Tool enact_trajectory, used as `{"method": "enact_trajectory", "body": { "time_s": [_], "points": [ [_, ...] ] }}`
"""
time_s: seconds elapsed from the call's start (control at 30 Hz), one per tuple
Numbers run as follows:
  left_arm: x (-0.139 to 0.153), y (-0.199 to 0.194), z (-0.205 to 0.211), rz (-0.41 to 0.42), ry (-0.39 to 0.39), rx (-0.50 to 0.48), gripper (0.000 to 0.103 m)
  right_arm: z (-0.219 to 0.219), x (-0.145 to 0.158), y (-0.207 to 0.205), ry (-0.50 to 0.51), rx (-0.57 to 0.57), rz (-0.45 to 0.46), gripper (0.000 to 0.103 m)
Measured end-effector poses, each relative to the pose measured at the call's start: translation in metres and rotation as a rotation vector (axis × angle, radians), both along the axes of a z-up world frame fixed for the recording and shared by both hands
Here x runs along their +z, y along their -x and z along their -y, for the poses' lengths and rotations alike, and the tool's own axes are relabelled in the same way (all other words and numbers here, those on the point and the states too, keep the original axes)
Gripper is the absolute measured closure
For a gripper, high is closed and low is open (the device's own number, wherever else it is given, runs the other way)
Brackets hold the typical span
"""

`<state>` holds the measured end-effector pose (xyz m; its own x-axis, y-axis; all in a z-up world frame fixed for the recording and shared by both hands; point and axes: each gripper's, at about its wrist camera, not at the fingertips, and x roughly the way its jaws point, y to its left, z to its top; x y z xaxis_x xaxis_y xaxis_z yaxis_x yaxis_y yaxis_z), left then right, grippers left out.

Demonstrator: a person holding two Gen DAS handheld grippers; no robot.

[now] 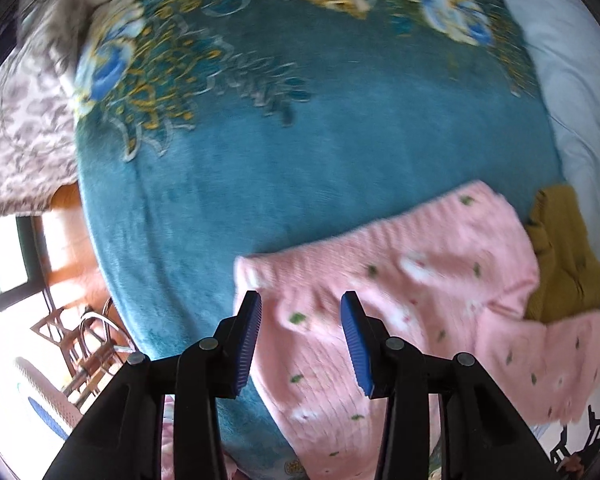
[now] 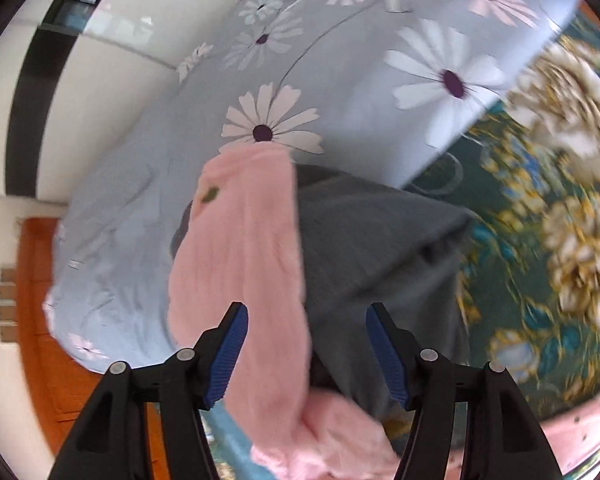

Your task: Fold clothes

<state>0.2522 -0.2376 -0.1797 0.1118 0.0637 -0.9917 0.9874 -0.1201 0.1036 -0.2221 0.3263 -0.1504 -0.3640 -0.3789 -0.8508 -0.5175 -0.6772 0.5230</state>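
Both views are motion-blurred, and the pink knit sweater (image 1: 400, 300) runs off the lower edge of the left wrist view, so its full outline cannot be made out. It lies near the blanket's right edge on the teal floral blanket (image 1: 300, 152), touching one mustard garment (image 1: 560, 264), while in the right wrist view one pink sleeve (image 2: 252, 248) drapes over one grey garment (image 2: 380, 240) beside the daisy-print duvet (image 2: 340, 80). The left gripper (image 1: 302, 304) and right gripper (image 2: 306, 316) both hang released, jaws spread, over the sweater, grasping nothing.
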Motion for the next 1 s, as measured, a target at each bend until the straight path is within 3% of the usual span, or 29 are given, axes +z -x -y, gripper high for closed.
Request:
{"method": "enact_trajectory", "body": {
  "time_s": [0.1, 0.13, 0.17, 0.2, 0.27, 0.3, 0.37, 0.5, 0.6, 0.7, 0.73, 0.83, 1.0],
  "points": [
    [-0.006, -0.010, 0.003, 0.028, -0.007, 0.046, 0.061, 0.017, -0.009, 0.026, -0.034, 0.021, 0.020, 0.038],
    [-0.008, -0.011, 0.000, 0.040, -0.023, 0.105, 0.061, 0.022, -0.012, 0.033, -0.042, 0.025, 0.028, 0.038],
    [-0.009, -0.010, -0.001, 0.043, -0.025, 0.106, 0.061, 0.024, -0.013, 0.036, -0.047, 0.026, 0.033, 0.043],
    [-0.010, -0.009, -0.001, 0.046, -0.028, 0.108, 0.061, 0.026, -0.014, 0.039, -0.049, 0.029, 0.040, 0.062],
    [-0.010, -0.001, -0.003, 0.044, -0.031, 0.099, 0.061, 0.029, -0.010, 0.043, -0.060, 0.055, 0.043, 0.089],
    [-0.009, 0.003, -0.003, 0.043, -0.033, 0.093, 0.061, 0.029, -0.006, 0.043, -0.066, 0.065, 0.033, 0.094],
    [-0.006, 0.014, -0.005, 0.028, -0.029, 0.073, 0.061, 0.027, 0.008, 0.041, -0.062, 0.085, -0.007, 0.095],
    [0.004, 0.032, -0.012, 0.001, -0.016, 0.026, 0.061, -0.006, 0.065, 0.015, -0.007, 0.108, -0.194, 0.096],
    [0.008, 0.037, -0.019, -0.009, -0.015, -0.003, 0.061, -0.059, 0.109, -0.027, -0.056, 0.071, -0.310, 0.096],
    [0.010, 0.038, -0.025, -0.008, -0.020, -0.021, 0.061, -0.132, 0.126, -0.082, -0.165, -0.062, -0.342, 0.096],
    [0.010, 0.038, -0.026, -0.007, -0.024, -0.021, 0.061, -0.163, 0.119, -0.106, -0.213, -0.134, -0.305, 0.096],
    [0.009, 0.035, -0.030, -0.009, -0.036, -0.019, 0.061, -0.228, 0.074, -0.161, -0.193, -0.302, -0.177, 0.096],
    [0.013, 0.029, -0.030, 0.011, -0.041, -0.015, 0.061, -0.275, -0.019, -0.218, -0.141, -0.448, 0.076, 0.095]
  ]
}}
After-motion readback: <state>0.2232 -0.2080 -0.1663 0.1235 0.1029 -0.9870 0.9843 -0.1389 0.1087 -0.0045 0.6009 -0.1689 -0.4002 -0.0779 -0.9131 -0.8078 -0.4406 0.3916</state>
